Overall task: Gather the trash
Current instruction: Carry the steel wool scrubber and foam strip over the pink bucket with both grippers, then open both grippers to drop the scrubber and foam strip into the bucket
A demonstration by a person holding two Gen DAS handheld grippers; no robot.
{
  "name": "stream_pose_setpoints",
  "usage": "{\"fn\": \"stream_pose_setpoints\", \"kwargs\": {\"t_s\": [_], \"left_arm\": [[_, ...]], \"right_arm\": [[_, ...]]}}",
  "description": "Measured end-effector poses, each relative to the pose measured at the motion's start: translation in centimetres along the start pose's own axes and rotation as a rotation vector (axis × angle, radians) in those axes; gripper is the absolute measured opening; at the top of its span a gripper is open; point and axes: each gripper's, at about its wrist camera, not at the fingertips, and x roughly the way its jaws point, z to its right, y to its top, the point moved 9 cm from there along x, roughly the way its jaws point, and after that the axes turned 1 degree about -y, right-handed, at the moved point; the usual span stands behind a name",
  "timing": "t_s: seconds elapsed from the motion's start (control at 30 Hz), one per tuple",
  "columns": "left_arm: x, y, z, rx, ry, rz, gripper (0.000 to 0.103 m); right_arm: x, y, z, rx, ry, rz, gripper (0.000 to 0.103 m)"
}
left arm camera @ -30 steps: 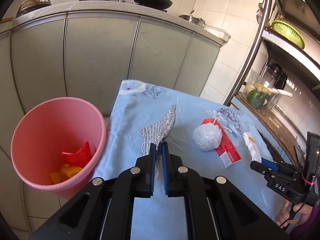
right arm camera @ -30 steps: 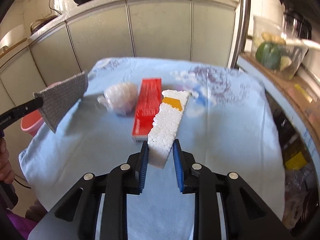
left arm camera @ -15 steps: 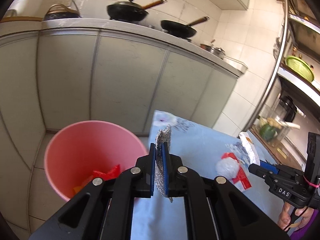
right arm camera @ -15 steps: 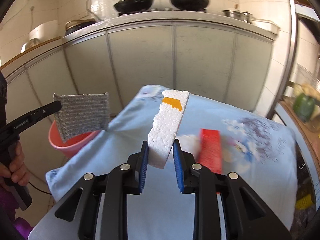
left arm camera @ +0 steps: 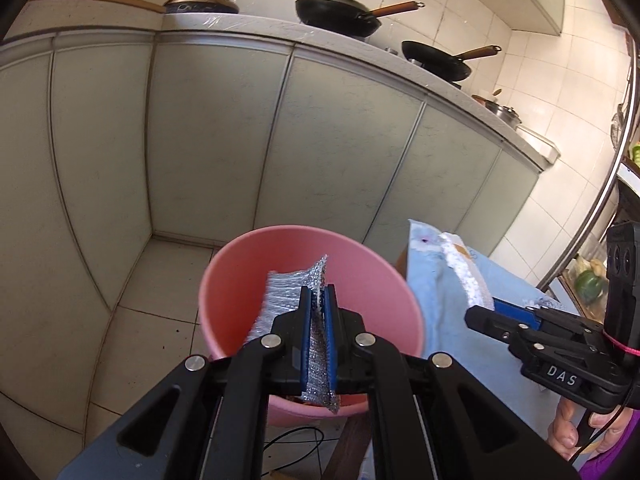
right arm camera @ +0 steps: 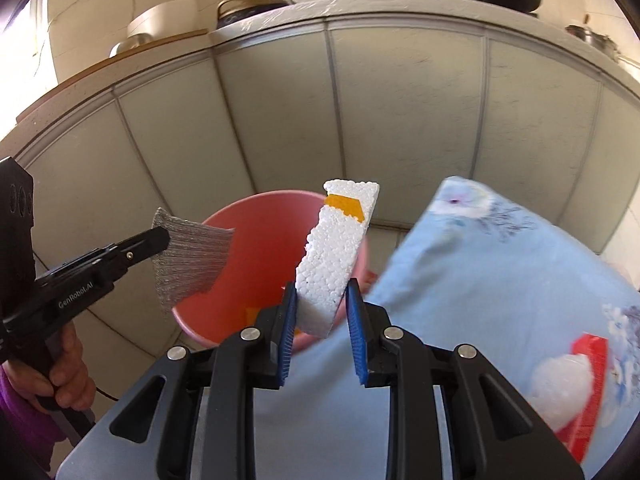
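My left gripper [left arm camera: 318, 300] is shut on a silver foil-like sheet [left arm camera: 286, 292] and holds it over the mouth of the pink bucket [left arm camera: 360, 264]. From the right wrist view the same sheet [right arm camera: 188, 256] hangs from the left gripper [right arm camera: 160, 240] above the bucket [right arm camera: 256, 240]. My right gripper [right arm camera: 322, 300] is shut on a white foam block [right arm camera: 336, 256] with an orange patch, held near the bucket's right rim. In the left wrist view that foam block [left arm camera: 466, 276] sticks out of the right gripper [left arm camera: 476, 312] beside the bucket.
A table with a blue flowered cloth [right arm camera: 500, 280] stands right of the bucket, carrying a red box [right arm camera: 588, 384] and a white crumpled ball [right arm camera: 564, 388]. Pale cabinet doors [left arm camera: 200, 140] and a tiled floor [left arm camera: 152, 280] lie behind. Pans [left arm camera: 340, 10] sit on the counter. A hand [right arm camera: 60, 364] grips the left tool.
Both grippers have swung left from the table toward the pink bucket, each keeping its load. The foil sheet now hangs over the bucket's mouth and the foam block has reached the bucket's rim.
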Motion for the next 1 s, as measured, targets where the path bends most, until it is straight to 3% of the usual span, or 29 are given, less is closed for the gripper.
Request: {"fn": "stream_pose_setpoints", "kwargs": {"t_s": [0.23,0.37,0.53,1.0], "left_arm": [[0.5,-0.5,-1.7,-0.028,0.004,-0.023,0.007],[0.5,-0.8,-2.1,-0.036,0.007,-0.028,0.019],[0.5,-1.1,-1.9,-0.027,0.012,-0.037,0.02],[0.2,-2.3,1.4,0.018,-0.015,-0.071,0.021]], "right_arm": [[4.0,-0.8,-2.5,0.008,0.053,-0.081,0.026],[4.8,-1.2,-2.3,0.025,0.052,-0.106,0.03],[4.2,-1.5,-1.6,0.04,0.049,-0.097,0.042],[-1.5,-3.5,0.7,0.029,-0.047,-0.024,0.042]]}}
